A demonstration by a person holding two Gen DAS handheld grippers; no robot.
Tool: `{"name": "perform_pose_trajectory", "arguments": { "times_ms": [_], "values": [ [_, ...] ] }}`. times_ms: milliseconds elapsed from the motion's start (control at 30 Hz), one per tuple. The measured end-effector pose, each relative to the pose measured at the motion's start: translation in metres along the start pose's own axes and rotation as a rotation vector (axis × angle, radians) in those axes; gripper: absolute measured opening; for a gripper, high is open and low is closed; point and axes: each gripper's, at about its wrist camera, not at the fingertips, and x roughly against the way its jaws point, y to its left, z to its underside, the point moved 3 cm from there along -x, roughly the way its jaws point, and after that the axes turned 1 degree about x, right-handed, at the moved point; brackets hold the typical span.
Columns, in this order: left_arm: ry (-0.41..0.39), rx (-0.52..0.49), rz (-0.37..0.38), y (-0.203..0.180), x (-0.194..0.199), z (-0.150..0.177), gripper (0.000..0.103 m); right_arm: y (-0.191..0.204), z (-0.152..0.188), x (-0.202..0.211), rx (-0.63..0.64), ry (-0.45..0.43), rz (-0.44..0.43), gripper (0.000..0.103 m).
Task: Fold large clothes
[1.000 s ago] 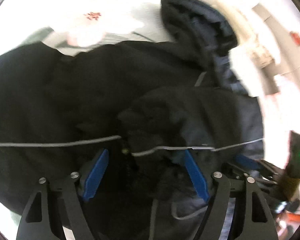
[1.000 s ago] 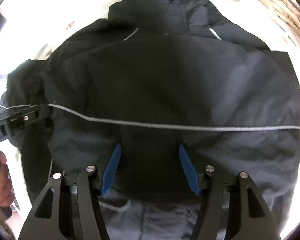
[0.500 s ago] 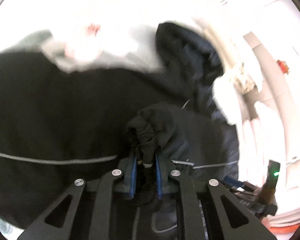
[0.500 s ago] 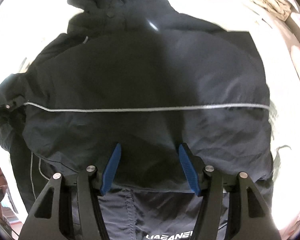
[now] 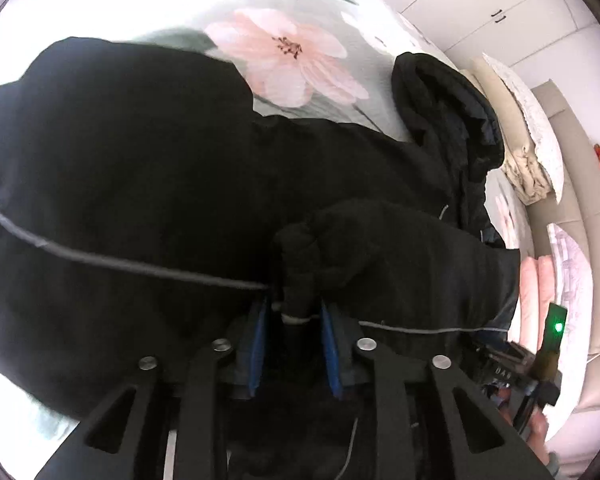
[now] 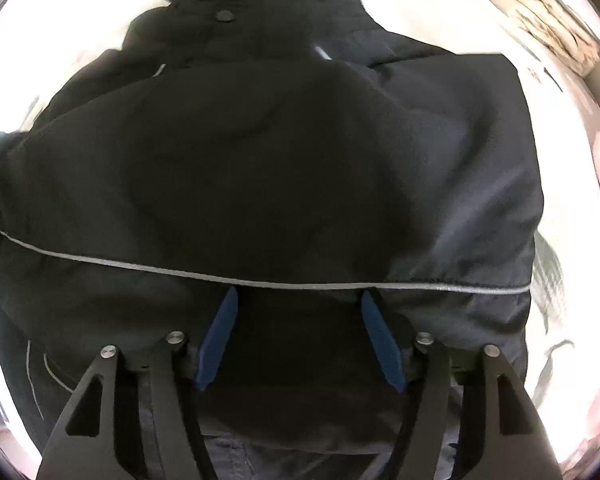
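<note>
On the flowered bed (image 5: 300,92), left claw (image 5: 296,320) pinches the black jacket (image 6: 280,168) cuff mid-fold; right claw (image 6: 296,336) gapes, needing a hem grip next.

The left gripper (image 5: 294,316) is seen with its blue pads (image 5: 257,344) drawn close together, clamped on a bunched fold of the black jacket (image 5: 140,184); the fabric is pinched between both pads and rises above the fingertips. The right gripper (image 6: 298,328) is held with its jaws spread wide, the blue pads (image 6: 216,340) angled outward and resting against the cloth without any fold gripped between them. At the lower right edge of the left wrist view, the right-hand tool is partly seen, with fingers (image 5: 538,432) of the person's hand wrapped on it.
</note>
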Motion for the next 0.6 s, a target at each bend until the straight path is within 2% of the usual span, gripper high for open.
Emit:
{"name": "perform_pose_trajectory", "arguments": {
  "times_ms": [100, 167, 267, 367, 433, 500, 567, 600],
  "values": [
    [-0.024, -0.051, -0.064, -0.011, 0.024, 0.004, 0.025, -0.010, -0.005, 0.009, -0.007, 0.021, -0.031, 0.068],
    [-0.067, -0.116, -0.097, -0.029, 0.041, 0.005, 0.025, -0.027, -0.010, 0.031, -0.012, -0.026, -0.022, 0.067],
    [-0.104, -0.171, -0.045, -0.058, 0.052, 0.003, 0.025, -0.051, -0.030, 0.056, -0.016, -0.123, 0.032, 0.067],
    [-0.065, -0.196, 0.014, -0.087, 0.023, 0.002, 0.025, -0.072, -0.063, 0.050, -0.053, -0.136, 0.074, 0.067],
    [-0.013, -0.198, 0.038, -0.097, -0.008, 0.004, 0.025, -0.083, -0.077, 0.030, -0.074, -0.115, 0.059, 0.066],
    [0.043, -0.194, 0.002, -0.097, -0.043, 0.006, 0.025, -0.078, -0.090, 0.004, -0.078, -0.080, 0.071, 0.066],
    [0.075, -0.198, -0.046, -0.088, -0.067, 0.009, 0.025, -0.076, -0.086, -0.024, -0.094, -0.018, 0.053, 0.066],
    [0.072, -0.186, -0.031, -0.083, -0.073, 0.011, 0.025, -0.078, -0.087, -0.030, -0.101, -0.008, 0.033, 0.068]
  ]
}}
